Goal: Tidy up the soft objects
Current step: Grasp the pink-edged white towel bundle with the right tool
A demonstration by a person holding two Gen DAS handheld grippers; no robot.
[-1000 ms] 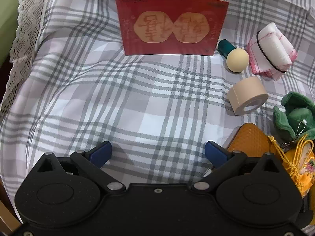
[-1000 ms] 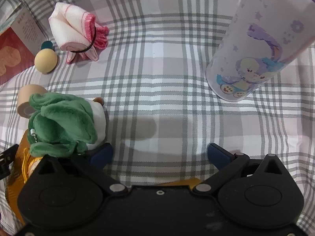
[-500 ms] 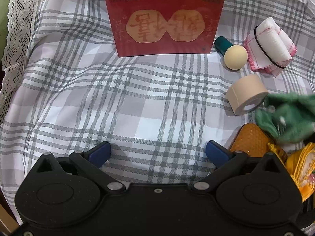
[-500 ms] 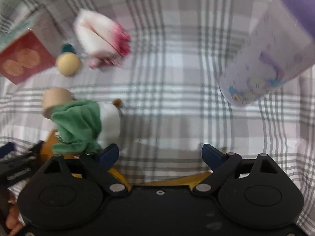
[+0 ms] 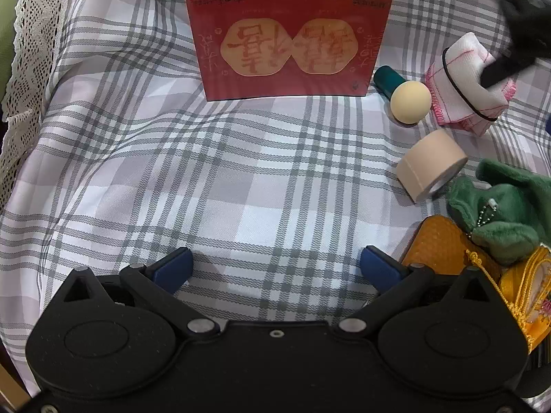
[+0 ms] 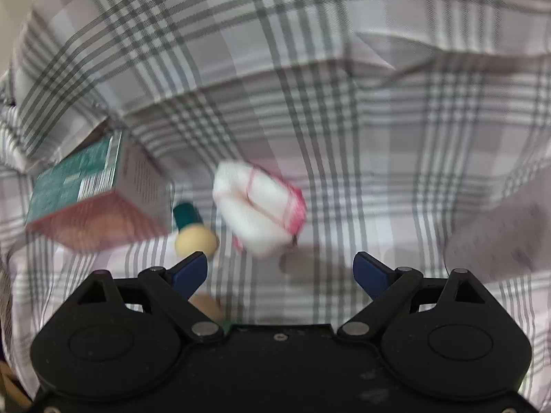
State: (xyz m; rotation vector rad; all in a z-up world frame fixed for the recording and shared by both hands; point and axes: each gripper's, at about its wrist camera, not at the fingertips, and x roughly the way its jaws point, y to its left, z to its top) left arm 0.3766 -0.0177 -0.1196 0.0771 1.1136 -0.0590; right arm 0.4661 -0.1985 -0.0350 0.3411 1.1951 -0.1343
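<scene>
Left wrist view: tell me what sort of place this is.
Probably a home table or bed, set up for sorting: a plaid cloth with lace edging, bearing a green plush toy, rolled towel and red box.

red box: upright | plaid cloth: underneath | tape roll: on its side
</scene>
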